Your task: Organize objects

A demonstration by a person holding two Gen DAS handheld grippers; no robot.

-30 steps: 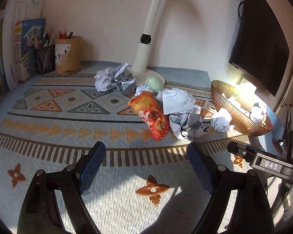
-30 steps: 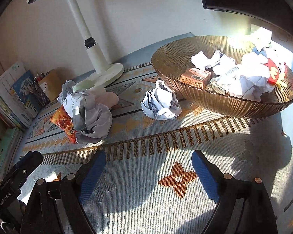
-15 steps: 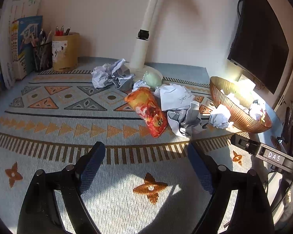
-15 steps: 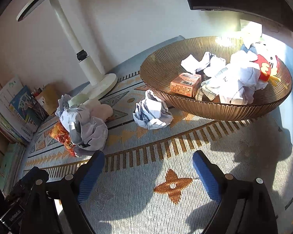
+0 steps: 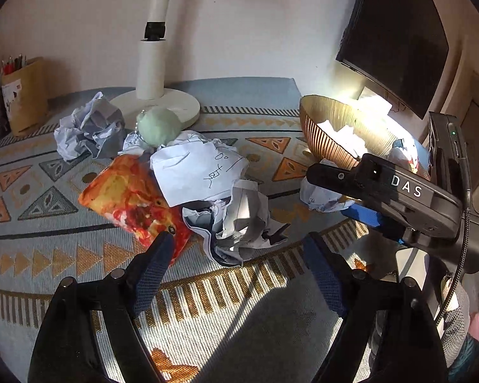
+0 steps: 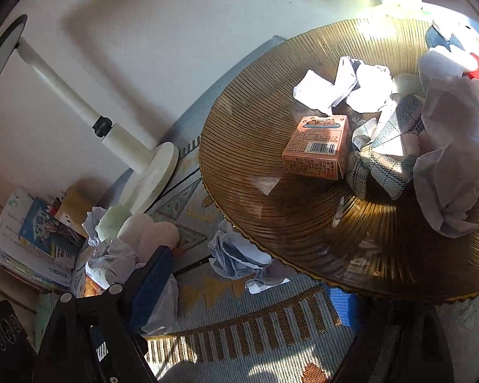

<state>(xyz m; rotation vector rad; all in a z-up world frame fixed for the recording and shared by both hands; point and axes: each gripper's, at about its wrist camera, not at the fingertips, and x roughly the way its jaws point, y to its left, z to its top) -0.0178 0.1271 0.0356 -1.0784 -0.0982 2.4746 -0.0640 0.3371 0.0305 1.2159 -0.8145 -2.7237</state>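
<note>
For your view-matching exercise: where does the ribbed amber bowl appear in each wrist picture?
Left wrist view: amber bowl at right of centre, partly behind the other handheld device.
Right wrist view: amber bowl fills the right half, seen from above.
Shared landmark: the white lamp base.

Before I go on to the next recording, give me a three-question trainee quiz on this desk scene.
1. True or false: the orange carton lies inside the ribbed bowl.
2. Which thing rests against the white lamp base? A) a pale green soft toy B) a coffee mug C) a pair of scissors
3. What lies on the mat right in front of the left gripper, between its fingers' line of approach?

Key
1. True.
2. A: the green soft toy touches the base.
3. A pile of crumpled paper, beside the orange snack bag; the closing fingers are not yet touching it.
</note>
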